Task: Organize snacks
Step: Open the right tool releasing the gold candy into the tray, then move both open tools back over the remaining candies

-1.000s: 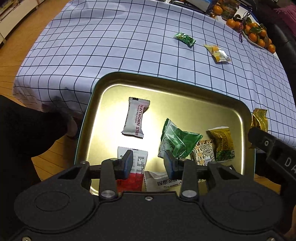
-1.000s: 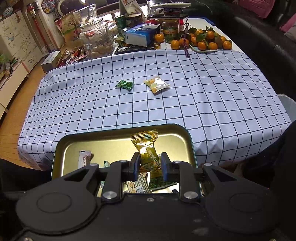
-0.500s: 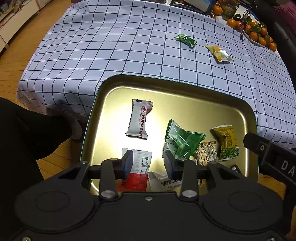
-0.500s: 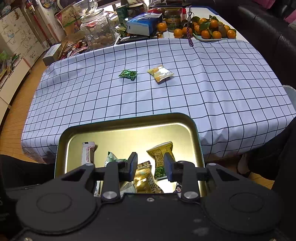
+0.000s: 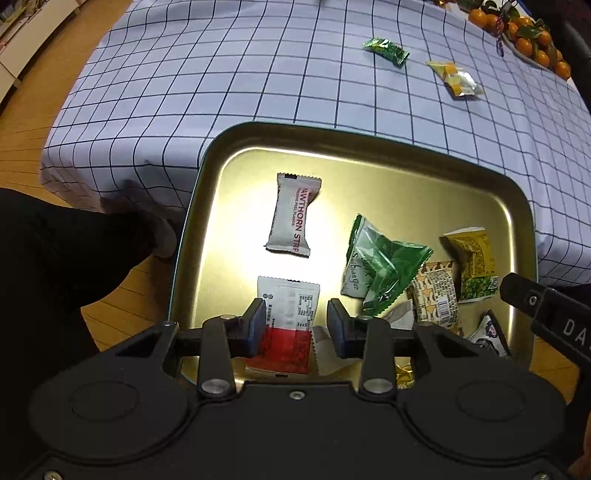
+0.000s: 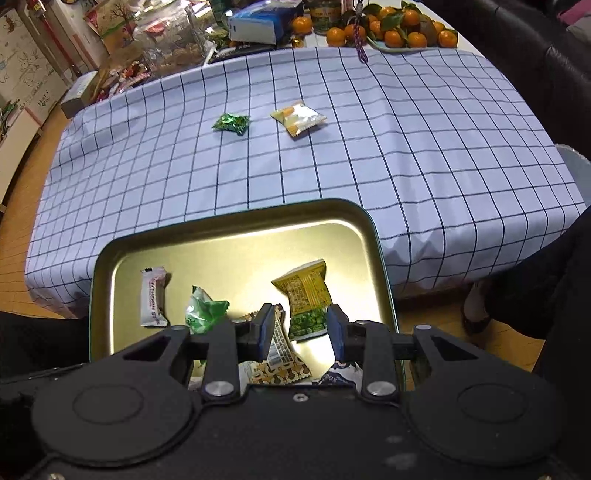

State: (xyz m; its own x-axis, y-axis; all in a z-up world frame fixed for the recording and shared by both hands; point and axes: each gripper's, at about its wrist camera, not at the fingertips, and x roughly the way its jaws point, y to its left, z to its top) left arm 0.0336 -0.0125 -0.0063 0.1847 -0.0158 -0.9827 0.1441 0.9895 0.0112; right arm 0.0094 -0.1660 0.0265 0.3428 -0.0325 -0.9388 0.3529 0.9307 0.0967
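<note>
The left gripper (image 5: 295, 325) hung low over the near end of a gold tray (image 5: 369, 147), pointing forward and down at it. Its jaws were open with a wide gap, and they held nothing. Under the gap lay a red and white packet (image 5: 286, 325) on the tray floor. A bit farther in lay a white hawthorn strip packet (image 5: 293, 216), apart from the rest. To the right sat a crumpled green bag (image 5: 384, 266), touching a brown patterned packet (image 5: 437, 291), and just beside that a yellow pea packet (image 5: 472, 264). The right gripper (image 6: 301, 332) also hung over the near end of the tray (image 6: 229, 218), more to the right side, tipped forward and down. Its jaws were open too and gripped nothing. The yellow pea packet (image 6: 308, 304) showed between them, lying on the tray below. The brown patterned packet (image 6: 280, 363) lay under the left jaw. The tray stuck out past the near edge of the table, which wore a blue checked cloth (image 6: 369, 147). Two snacks lay out on the cloth, well away from the tray: a small green candy (image 6: 231, 123) and, near it, a yellow and white packet (image 6: 299, 118). A plate of oranges (image 6: 391, 33) sat at the far end of the table.
</note>
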